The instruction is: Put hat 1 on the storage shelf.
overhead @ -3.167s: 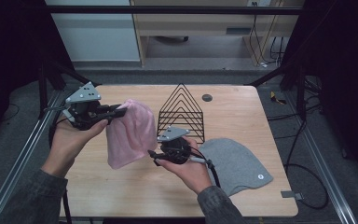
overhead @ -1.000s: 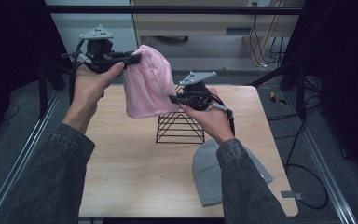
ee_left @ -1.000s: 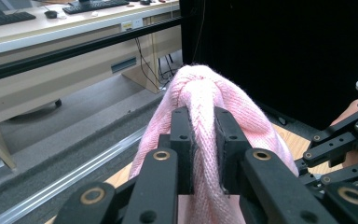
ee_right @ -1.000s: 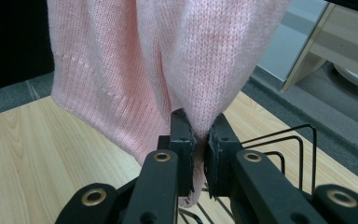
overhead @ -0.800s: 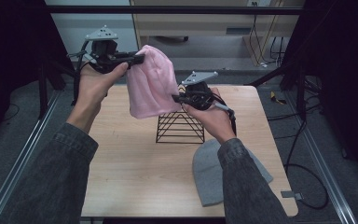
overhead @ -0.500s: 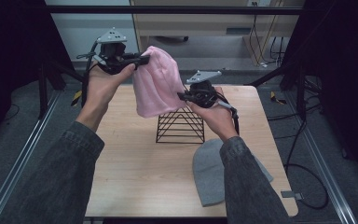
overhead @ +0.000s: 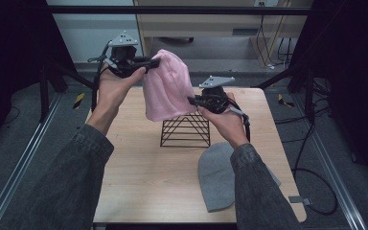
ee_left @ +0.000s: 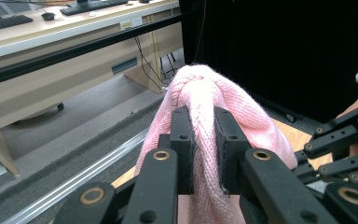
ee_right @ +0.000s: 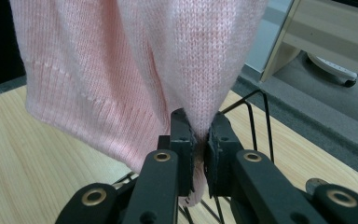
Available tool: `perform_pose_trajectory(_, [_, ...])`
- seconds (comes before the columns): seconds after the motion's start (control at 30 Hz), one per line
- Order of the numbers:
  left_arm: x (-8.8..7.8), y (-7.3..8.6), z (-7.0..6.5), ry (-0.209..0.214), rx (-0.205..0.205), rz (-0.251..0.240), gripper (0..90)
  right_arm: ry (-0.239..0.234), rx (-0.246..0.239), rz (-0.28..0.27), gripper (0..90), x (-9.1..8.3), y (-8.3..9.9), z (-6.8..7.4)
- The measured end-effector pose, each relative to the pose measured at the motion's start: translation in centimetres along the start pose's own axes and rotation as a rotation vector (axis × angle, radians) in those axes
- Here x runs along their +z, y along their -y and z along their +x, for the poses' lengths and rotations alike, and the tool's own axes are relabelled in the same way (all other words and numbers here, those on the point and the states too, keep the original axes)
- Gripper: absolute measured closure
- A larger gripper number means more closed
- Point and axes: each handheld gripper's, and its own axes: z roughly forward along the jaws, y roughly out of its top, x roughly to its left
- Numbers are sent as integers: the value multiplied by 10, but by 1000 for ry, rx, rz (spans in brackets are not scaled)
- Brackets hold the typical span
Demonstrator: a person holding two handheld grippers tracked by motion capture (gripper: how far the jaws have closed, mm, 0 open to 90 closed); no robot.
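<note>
A pink knit beanie (overhead: 166,86) hangs in the air above the black wire rack (overhead: 186,130). My left gripper (overhead: 154,63) is shut on its crown, raised high at the left; the knit bunches between the jaws in the left gripper view (ee_left: 204,140). My right gripper (overhead: 192,101) is shut on the beanie's lower ribbed edge, just over the rack's top. In the right gripper view the pink beanie (ee_right: 135,70) drapes down into the closed gripper (ee_right: 199,140), with the rack's wire (ee_right: 256,116) behind. A grey beanie (overhead: 218,177) lies flat on the wooden table (overhead: 139,172) at the front right.
The table's left half is bare wood. Metal frame rails (overhead: 24,158) run along both sides, and cables (overhead: 311,177) lie on the floor at the right. A desk (overhead: 206,19) stands beyond the far edge.
Both grippers have carried the pink beanie rightward and slightly farther over the rack. It was low beside the rack three seconds ago; the grey beanie has shifted nearer the front.
</note>
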Motion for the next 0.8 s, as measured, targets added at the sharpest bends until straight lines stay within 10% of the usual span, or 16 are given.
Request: perform_pose_trajectory(0.8, [29,12,-21,70,38,39,790,51,10,33,834,-7,41,-9])
